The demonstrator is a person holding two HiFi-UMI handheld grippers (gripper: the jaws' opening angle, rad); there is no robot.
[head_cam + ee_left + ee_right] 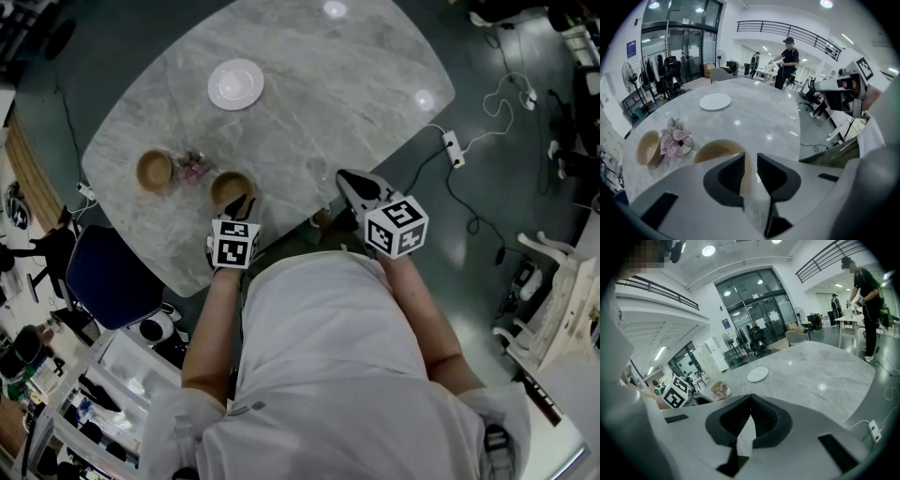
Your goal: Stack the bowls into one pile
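Left tool [239, 202] [750, 161]: released, jaws a narrow gap apart, straddling the 5 o'clock rim of the near bowl [228, 185] [715, 150] on the bench [328, 94]. Second bowl [155, 171] [648, 147] sits at 9 o'clock of the near bowl, with a small potted plant [192, 167] [675, 140] between them. White plate [235, 84] lies at 12 o'clock, well apart. Right tool [345, 176] [750, 397]: clenched, empty, above the bench's near edge.
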